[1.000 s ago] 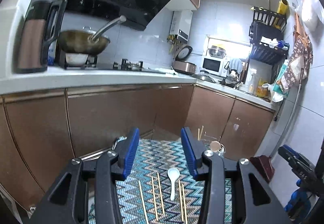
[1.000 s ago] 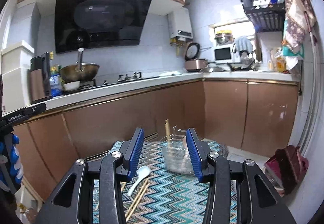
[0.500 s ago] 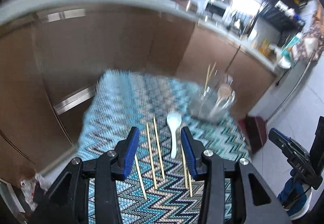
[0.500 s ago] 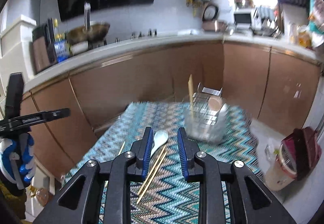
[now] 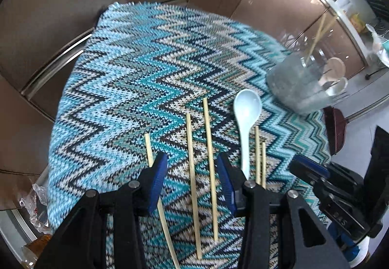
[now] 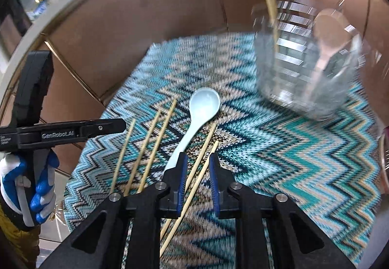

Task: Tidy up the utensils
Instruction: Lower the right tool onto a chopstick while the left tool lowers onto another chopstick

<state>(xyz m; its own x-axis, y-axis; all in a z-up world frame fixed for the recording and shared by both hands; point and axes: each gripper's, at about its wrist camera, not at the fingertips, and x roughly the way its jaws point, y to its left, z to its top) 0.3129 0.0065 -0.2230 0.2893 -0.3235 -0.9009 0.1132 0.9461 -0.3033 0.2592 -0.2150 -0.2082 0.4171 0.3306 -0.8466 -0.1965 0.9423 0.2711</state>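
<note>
A zigzag-knit cloth in teal, blue, white and black (image 5: 136, 79) covers the table in front of brown glossy cabinet doors (image 6: 136, 26). On the cloth's far right part stands a clear faceted plastic holder (image 6: 306, 67), blurred, with two pale wooden chopsticks and a pale spoon standing in it. Nearer than the holder lies a pale blue ceramic soup spoon (image 5: 246, 120), bowl toward the holder, with five loose pale wooden chopsticks (image 5: 192, 171) beside it: three to its left, two just to its right. The left gripper (image 5: 192, 179) hangs with its blue-padded jaws moderately wide above two of the left three. The right gripper (image 6: 197, 180) has just been narrowing its jaws above the right pair, not pressing them. White lettering on the left gripper's side reads "GenRobot.AI".
</note>
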